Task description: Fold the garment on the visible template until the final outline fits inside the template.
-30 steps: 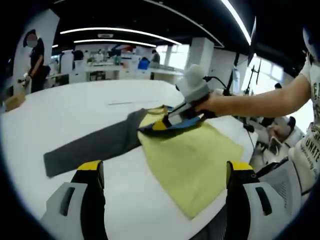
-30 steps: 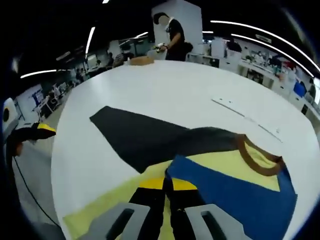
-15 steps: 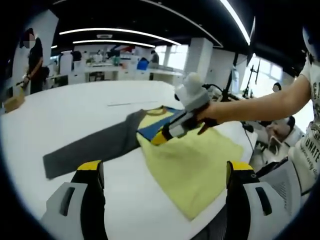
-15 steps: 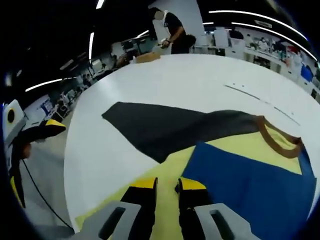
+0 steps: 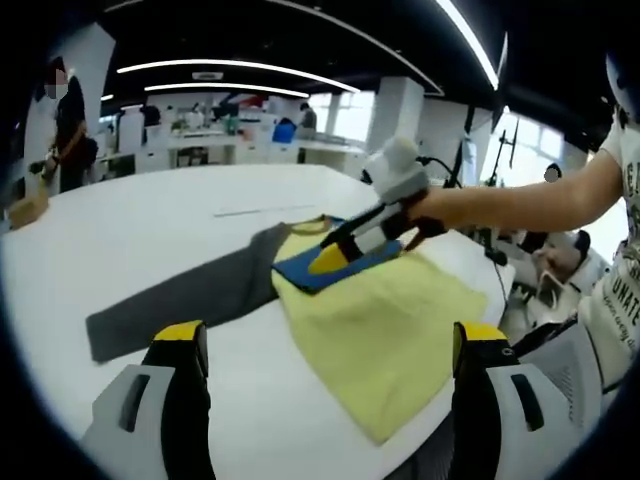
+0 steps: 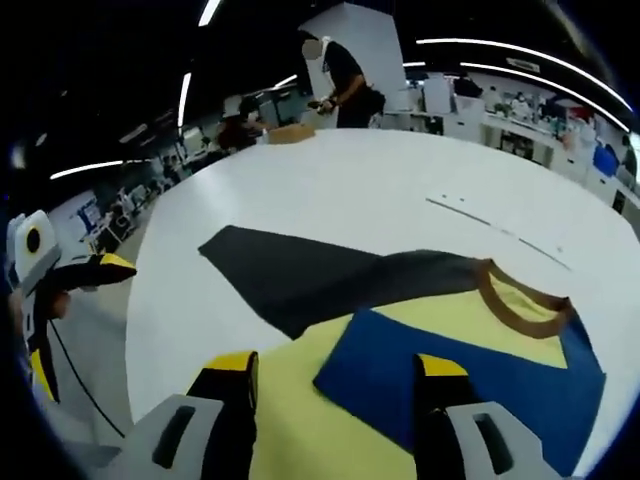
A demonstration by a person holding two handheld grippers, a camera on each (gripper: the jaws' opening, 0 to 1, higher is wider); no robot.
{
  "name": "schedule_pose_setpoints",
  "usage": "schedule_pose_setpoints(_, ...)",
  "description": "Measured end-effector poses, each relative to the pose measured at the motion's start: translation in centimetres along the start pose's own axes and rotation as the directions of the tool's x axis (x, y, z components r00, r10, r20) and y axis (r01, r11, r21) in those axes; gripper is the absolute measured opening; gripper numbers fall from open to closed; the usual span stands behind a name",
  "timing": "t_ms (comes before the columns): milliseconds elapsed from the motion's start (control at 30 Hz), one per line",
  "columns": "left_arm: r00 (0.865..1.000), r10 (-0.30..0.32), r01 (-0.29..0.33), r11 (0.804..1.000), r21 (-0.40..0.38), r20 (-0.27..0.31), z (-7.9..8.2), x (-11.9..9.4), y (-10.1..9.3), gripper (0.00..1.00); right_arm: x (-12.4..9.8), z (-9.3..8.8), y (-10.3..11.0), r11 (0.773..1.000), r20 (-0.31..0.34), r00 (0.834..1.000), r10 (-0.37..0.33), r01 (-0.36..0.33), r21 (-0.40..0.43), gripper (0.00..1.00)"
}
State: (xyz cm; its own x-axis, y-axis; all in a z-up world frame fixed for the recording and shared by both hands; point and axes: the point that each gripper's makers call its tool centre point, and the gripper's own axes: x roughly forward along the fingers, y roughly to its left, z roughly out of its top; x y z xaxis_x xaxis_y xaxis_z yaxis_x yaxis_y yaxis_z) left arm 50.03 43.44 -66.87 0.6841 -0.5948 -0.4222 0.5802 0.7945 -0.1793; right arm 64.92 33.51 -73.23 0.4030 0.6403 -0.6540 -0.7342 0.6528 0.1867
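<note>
A garment lies flat on the white table point(image 5: 150, 220): yellow body point(image 5: 390, 330), grey sleeve point(image 5: 180, 300) stretched out to the left, and blue sleeve point(image 5: 315, 272) folded over the chest. In the right gripper view the blue sleeve point(image 6: 470, 385) lies just below the brown collar point(image 6: 520, 305), with the grey sleeve point(image 6: 300, 280) beyond it. My right gripper point(image 6: 337, 368) hovers open above the blue sleeve's edge; in the left gripper view the right gripper point(image 5: 335, 260) is held by a hand over that sleeve. My left gripper point(image 5: 330, 340) stands open near the table's edge, short of the yellow hem, and the left gripper point(image 6: 72, 320) appears off the table's side.
A thin strip point(image 6: 480, 222) lies on the table past the collar. A cardboard box point(image 6: 290, 132) sits at the far edge by a standing person point(image 6: 340, 75). Desks and monitors ring the table. The table surface point(image 6: 330, 180) beyond the garment is bare.
My right gripper has opened, let go of the blue sleeve and lifted back a little; the sleeve now rests folded on the yellow body. The left gripper has held still.
</note>
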Motion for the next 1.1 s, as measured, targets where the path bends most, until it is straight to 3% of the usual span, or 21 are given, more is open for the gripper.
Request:
schedule_pose_setpoints(200,1.000,-0.001,0.001,1.000,0.003,0.001,0.1,0.2,0.0,0.99,-2.0,0.0,-2.8,0.999,0.017,1.000,-0.027,0.026,0.029,0.73)
schedule_pose_setpoints(367,1.000,-0.004,0.004,1.000,0.006,0.004,0.3,0.4,-0.1,0.99,-3.8,-0.7,-4.7,0.993,0.035,0.999,-0.042,0.038,0.112,0.73)
schedule_pose_setpoints(567,1.000,-0.008,0.008,1.000,0.019,0.011,0.7,0.8,-0.3,0.99,-6.5,-2.3,-7.9,0.989,0.024,0.995,-0.093,0.090,0.119,0.72)
schedule_pose_setpoints(833,1.000,-0.010,0.010,1.000,0.020,0.007,0.8,1.0,-0.4,0.99,-11.1,-4.7,-12.7,0.972,0.031,0.982,-0.189,0.182,0.149,0.67)
schedule_pose_setpoints(967,1.000,-0.014,0.014,1.000,0.023,0.001,0.7,1.0,-0.6,0.99,-12.7,-5.8,-14.6,0.959,0.032,0.975,-0.222,0.212,0.190,0.54)
schedule_pose_setpoints(1100,1.000,-0.017,0.017,1.000,0.026,-0.004,0.8,1.0,-0.7,0.99,-13.9,-6.8,-16.1,0.949,0.036,0.967,-0.254,0.241,0.203,0.51)
